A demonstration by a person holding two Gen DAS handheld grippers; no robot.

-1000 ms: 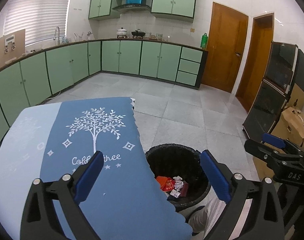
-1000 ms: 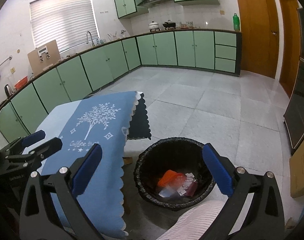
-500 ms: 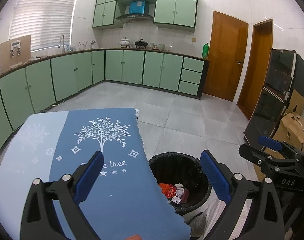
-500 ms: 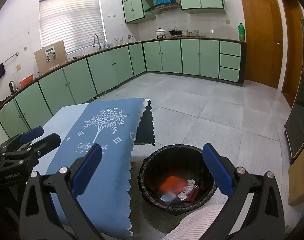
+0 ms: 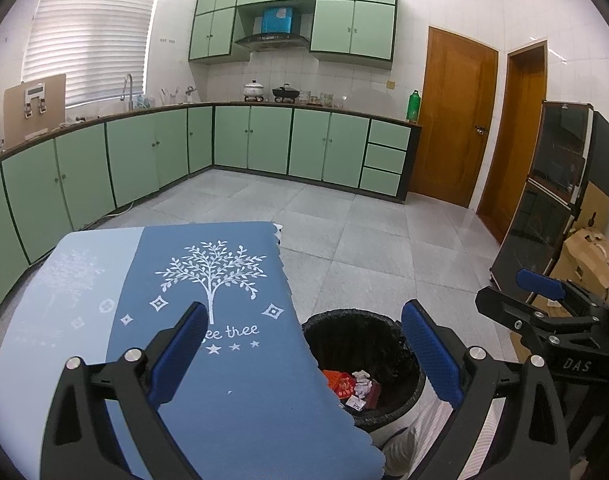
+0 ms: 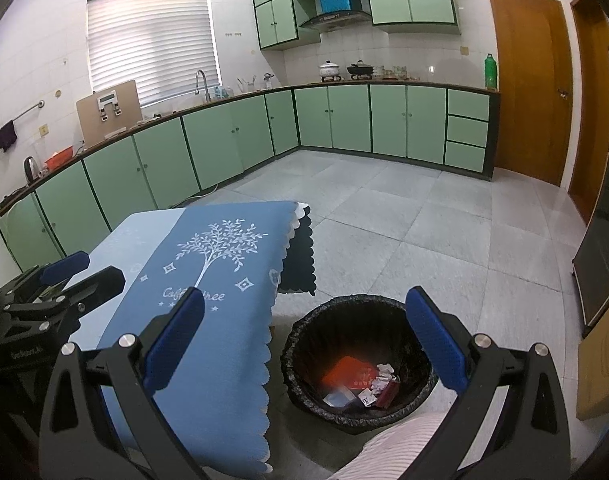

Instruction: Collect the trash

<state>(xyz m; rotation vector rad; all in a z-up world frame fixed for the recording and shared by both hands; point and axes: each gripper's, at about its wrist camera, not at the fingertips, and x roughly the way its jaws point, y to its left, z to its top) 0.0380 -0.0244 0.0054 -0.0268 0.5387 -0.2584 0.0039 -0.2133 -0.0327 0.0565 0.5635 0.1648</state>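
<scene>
- Two grippers are in view, both held above the scene with their jaws spread wide and nothing between the blue pads.
- Left gripper (image 5: 304, 350): positioned over the near edge of the blue tablecloth (image 5: 224, 360); its left pad is over the cloth, its right pad over the bin area.
- Right gripper (image 6: 304, 340): positioned to the right of the table, with the bin visible between its fingers.
- Trash bin (image 6: 304, 344): black, lined with a black bag, standing on the grey tiled floor (image 6: 424, 220) just beside the table's right edge.
- Trash (image 6: 360, 380): located inside the bin at the bottom. Contents include a red-orange packet, crumpled white paper, a dark red box and a small clear or bluish piece.
- Tablecloth: blue with a white tree print and scalloped edge; a lighter blue panel lies on its left side.
- Background: green cabinets (image 5: 264, 140) along two walls and a wooden door (image 5: 452, 120) at right.
- A striped sleeve (image 6: 388, 444) appears at the lower frame edge of the right wrist view.
</scene>
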